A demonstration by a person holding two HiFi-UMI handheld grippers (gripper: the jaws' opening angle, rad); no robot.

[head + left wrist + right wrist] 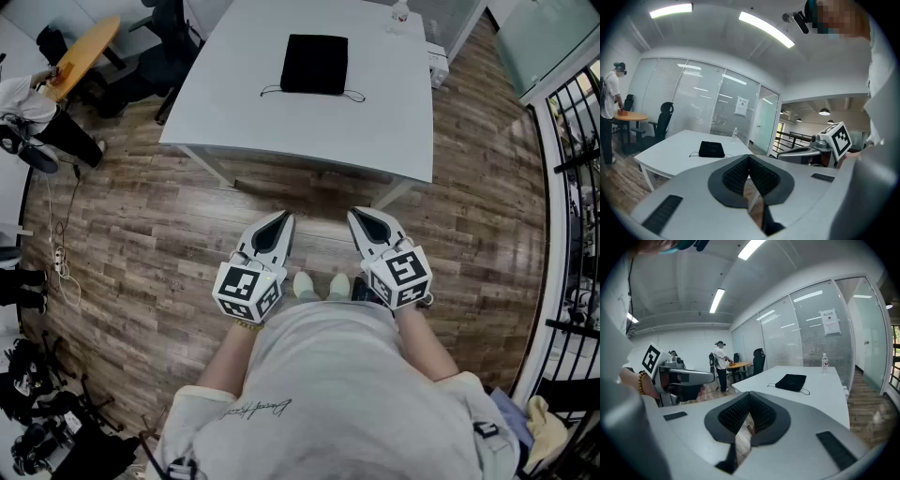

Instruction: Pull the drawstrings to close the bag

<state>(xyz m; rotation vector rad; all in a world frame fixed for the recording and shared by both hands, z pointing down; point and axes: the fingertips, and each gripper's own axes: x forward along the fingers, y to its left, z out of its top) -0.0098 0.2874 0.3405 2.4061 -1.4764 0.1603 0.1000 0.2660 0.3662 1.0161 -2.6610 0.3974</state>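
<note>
A: Grey plastic first. Left gripper [279, 223], right gripper [364, 222], state?
B: Both pinched fully together, nothing in either. They're held low in front of the person's torso, side by side, tips angled slightly down toward the table [234, 117]. Reads as a rest pose before starting.
A: Between them and the target?
B: A strip of wood floor [169, 216], then the white table. The person stands well back from its edge, so nothing is in reach.
A: Bag?
B: The black bag [314, 64] lies flat mid-table. Drawstrings [355, 96] trail loose from both near corners, one per side. That's likely why there are two grippers, one per cord.
A: Progress?
B: Not begun; the bag looks unclosed. My guess: step in, open the jaws, take a cord each.
A: Beyond?
B: A bottle [400, 11] at the far edge, and someone at a round orange table [86, 49], far left.
</note>
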